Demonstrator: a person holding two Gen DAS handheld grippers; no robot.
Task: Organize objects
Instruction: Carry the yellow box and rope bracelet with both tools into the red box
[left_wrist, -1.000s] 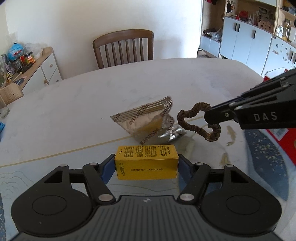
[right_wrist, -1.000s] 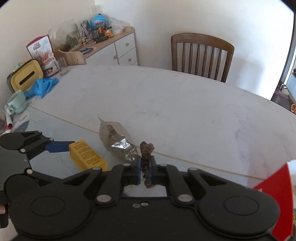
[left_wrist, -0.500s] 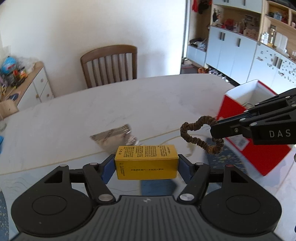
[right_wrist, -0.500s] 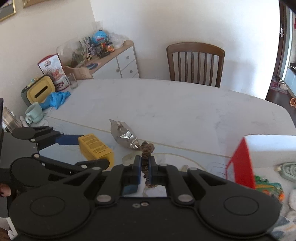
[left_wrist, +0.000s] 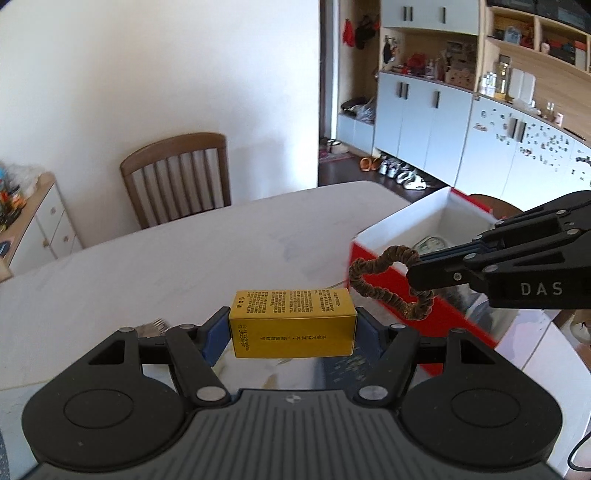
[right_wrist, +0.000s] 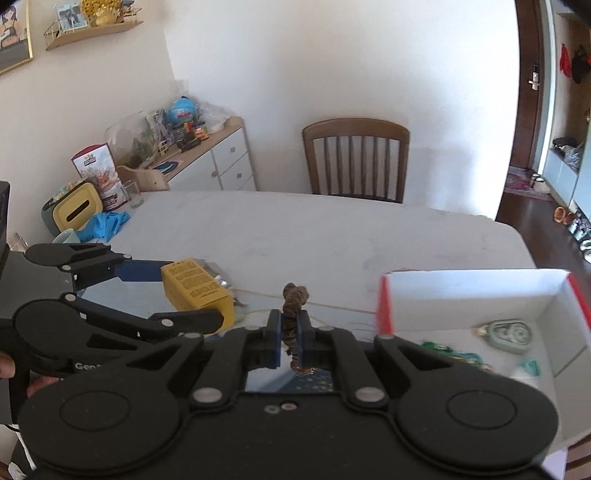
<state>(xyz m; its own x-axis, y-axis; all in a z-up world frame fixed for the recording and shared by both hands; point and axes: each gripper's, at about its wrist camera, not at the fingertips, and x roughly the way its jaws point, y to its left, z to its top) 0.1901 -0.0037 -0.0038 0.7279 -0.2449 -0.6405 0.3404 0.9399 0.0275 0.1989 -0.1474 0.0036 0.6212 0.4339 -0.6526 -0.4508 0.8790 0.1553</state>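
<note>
Open red box (right_wrist: 476, 295) holds a tin (right_wrist: 511, 335) and blurred green items.

Two tools: left (left_wrist: 291, 328), right (right_wrist: 290, 332). One yellow box (left_wrist: 291, 325). One brown scrunchie (left_wrist: 388, 284). One red bin (right_wrist: 476, 291). One foil pouch (right_wrist: 218, 275). One chair (right_wrist: 356, 158). One bench (right_wrist: 295, 229).
</note>
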